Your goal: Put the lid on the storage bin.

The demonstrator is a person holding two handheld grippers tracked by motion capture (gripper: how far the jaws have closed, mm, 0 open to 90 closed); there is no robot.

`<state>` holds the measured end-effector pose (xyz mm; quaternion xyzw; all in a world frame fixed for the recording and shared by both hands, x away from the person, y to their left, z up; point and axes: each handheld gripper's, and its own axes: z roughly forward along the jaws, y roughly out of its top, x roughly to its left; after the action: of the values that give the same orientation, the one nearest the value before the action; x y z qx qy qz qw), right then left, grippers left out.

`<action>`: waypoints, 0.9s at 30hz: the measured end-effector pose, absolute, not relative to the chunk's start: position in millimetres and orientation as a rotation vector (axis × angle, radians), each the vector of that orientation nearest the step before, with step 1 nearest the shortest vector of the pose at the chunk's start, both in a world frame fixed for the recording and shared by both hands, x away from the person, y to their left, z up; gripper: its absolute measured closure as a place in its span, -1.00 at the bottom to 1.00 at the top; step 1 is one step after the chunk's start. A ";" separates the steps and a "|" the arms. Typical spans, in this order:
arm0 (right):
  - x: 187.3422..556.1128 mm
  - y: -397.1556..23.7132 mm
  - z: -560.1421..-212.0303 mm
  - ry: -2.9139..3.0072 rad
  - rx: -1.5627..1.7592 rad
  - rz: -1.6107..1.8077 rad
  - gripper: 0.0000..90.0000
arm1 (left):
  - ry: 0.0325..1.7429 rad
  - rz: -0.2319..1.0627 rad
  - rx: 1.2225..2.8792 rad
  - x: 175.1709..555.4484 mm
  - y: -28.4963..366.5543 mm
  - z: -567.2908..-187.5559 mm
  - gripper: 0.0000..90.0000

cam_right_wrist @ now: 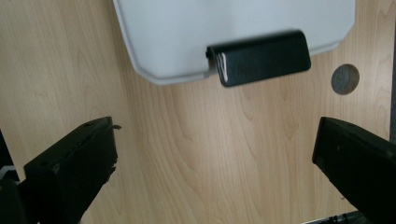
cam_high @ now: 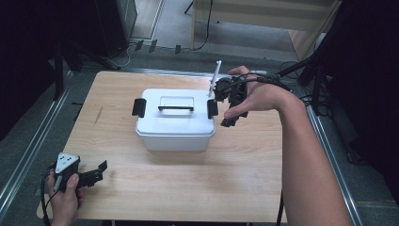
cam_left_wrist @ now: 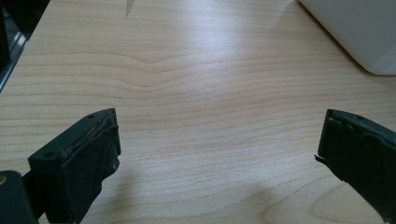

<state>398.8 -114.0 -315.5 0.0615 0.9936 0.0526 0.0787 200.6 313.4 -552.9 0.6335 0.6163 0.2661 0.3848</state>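
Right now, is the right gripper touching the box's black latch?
Apart. The right gripper view shows bare table between the right gripper and the latch.

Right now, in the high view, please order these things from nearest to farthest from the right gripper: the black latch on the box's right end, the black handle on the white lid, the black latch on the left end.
Measured from the right gripper:
1. Black latch on the white plastic box's right end, just beside the gripper.
2. Black handle, at the lid's middle.
3. Black latch on the left end, on the far side.
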 end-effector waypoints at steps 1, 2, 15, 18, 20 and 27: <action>397.8 -121.5 -317.0 2.973 0.190 0.164 -1.00 | 1.570 0.678 1.614 200.6 313.6 -552.9 -1.00; 397.8 -121.5 -317.0 2.973 0.190 0.164 -1.00 | 1.570 0.678 1.614 200.6 313.6 -552.9 -1.00; 383.9 -176.4 -348.3 2.982 0.315 0.228 -1.00 | 1.571 0.685 1.608 200.7 313.3 -553.1 -1.00; 381.8 -183.8 -352.8 2.983 0.337 0.239 -1.00 | 1.571 0.685 1.608 200.7 313.2 -553.1 -1.00; 378.6 -192.8 -358.4 2.979 0.360 0.257 -1.00 | 1.572 0.684 1.605 200.7 313.1 -553.2 -1.00; 361.7 -211.7 -380.2 2.940 0.412 0.347 -1.00 | 1.572 0.685 1.610 200.7 312.9 -553.1 -1.00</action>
<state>361.7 -211.7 -380.2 0.1375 0.9808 0.1157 0.0761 200.7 312.9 -553.1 0.6320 0.6168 0.2689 0.3845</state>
